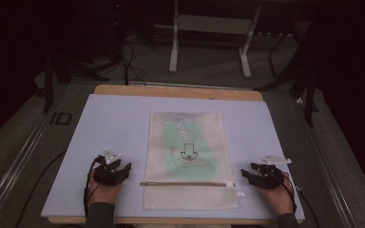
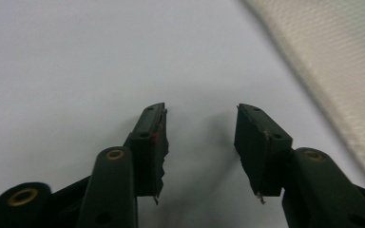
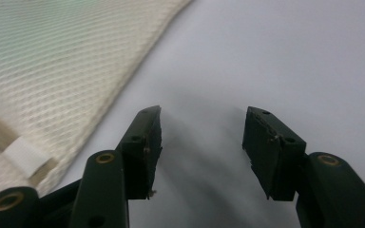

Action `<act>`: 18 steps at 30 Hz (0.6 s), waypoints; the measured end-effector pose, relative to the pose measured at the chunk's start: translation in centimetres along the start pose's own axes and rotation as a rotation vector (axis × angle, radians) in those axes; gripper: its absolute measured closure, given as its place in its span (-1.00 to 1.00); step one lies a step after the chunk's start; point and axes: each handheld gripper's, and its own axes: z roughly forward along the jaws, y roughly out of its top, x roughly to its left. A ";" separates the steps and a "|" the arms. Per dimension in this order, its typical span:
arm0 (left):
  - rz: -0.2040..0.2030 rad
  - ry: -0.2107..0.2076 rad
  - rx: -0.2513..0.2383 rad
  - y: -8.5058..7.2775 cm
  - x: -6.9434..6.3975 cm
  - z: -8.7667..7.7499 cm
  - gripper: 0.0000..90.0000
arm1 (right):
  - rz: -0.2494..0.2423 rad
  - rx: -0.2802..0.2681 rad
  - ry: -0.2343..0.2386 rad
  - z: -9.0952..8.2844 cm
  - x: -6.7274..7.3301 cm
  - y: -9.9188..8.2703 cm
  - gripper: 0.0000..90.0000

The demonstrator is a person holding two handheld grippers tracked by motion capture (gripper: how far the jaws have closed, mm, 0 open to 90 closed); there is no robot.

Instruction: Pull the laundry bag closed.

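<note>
A cream mesh zip bag lies flat in the middle of the pale mat, with something green inside and a zipper line across its near end. My left gripper rests on the mat left of the bag, open and empty. In the left gripper view the gripper has bare mat between its jaws, and the bag's mesh edge lies to the right. My right gripper rests right of the bag, also open and empty. In the right gripper view the gripper has the bag's mesh and white zipper tab to its left.
The mat covers a wooden table. Beyond the far edge stands a white metal frame on a dark floor with cables. Rails run along the table's sides.
</note>
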 end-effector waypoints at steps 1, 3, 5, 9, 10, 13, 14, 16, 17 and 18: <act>-0.002 -0.010 -0.009 0.0 0.1 -0.1 0.24 | -0.021 0.006 0.008 -0.1 0.2 0.1 0.14; 0.003 -0.013 -0.012 0.0 0.1 -0.2 0.26 | -0.045 0.019 0.019 -0.1 0.5 0.2 0.18; 0.008 -0.017 -0.013 0.1 0.1 -0.3 0.26 | -0.045 0.019 0.019 -0.1 0.5 0.2 0.18; 0.020 -0.042 -0.017 0.1 0.1 -0.3 0.27 | -0.082 0.041 0.032 0.0 0.9 0.5 0.20; 0.019 -0.049 -0.017 0.1 0.1 -0.3 0.29 | -0.085 0.042 0.037 0.0 0.9 0.5 0.20; 0.018 -0.066 -0.028 0.1 0.1 -0.5 0.37 | -0.097 0.048 0.042 0.0 1.1 0.5 0.21; 0.023 -0.069 -0.029 0.1 0.1 -0.5 0.38 | -0.101 0.050 0.046 0.0 1.1 0.5 0.22; 0.023 -0.071 -0.031 0.1 0.1 -0.5 0.39 | -0.109 0.059 0.050 0.0 1.2 0.6 0.22; 0.022 -0.072 -0.030 0.1 0.1 -0.6 0.39 | -0.113 0.060 0.057 0.0 1.3 0.7 0.22; 0.020 -0.074 -0.031 0.1 0.1 -0.6 0.39 | -0.115 0.064 0.059 0.0 1.4 0.7 0.22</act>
